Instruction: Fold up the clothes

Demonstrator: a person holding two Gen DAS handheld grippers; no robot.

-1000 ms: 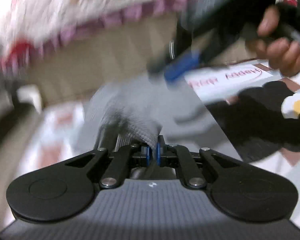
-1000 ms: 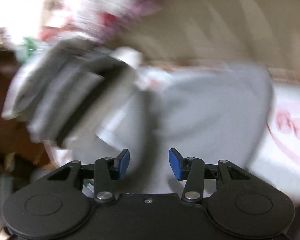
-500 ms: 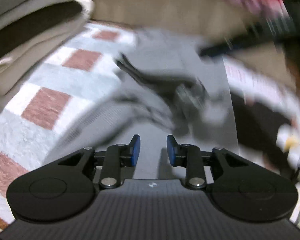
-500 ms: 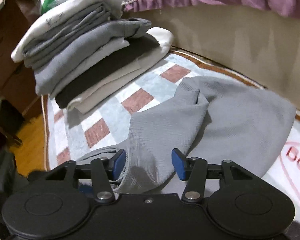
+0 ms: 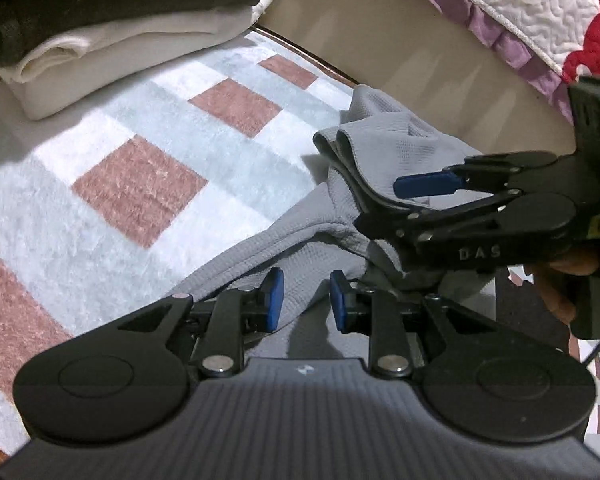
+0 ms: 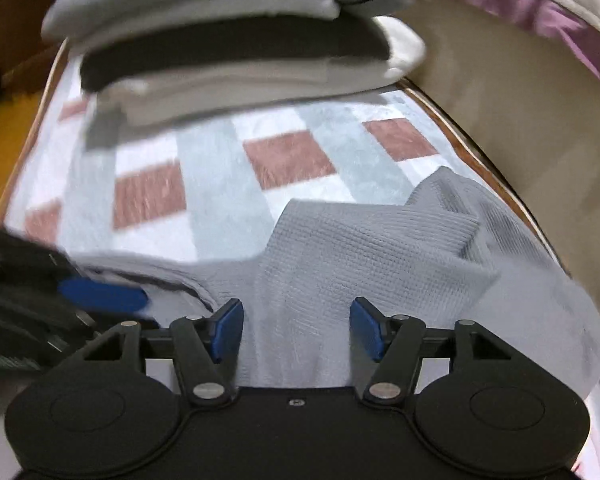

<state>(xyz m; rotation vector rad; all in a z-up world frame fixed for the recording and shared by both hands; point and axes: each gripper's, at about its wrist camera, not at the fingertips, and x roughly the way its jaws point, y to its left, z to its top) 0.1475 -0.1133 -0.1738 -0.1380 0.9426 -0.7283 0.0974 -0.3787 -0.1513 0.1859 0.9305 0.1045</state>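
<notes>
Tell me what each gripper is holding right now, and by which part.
Nothing is held. The left gripper and the right gripper are both open, jaws apart over the crumpled grey garment, which lies loose on the checked mat.

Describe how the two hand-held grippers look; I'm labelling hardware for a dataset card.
Both match: the left hand-held gripper and right hand-held gripper have matte black bodies with two round lobes, black linkage arms with silver pivot screws, and blue finger pads. The left wrist view shows pale "DAS" lettering on the right one's side, plus a thin black cable.
</notes>
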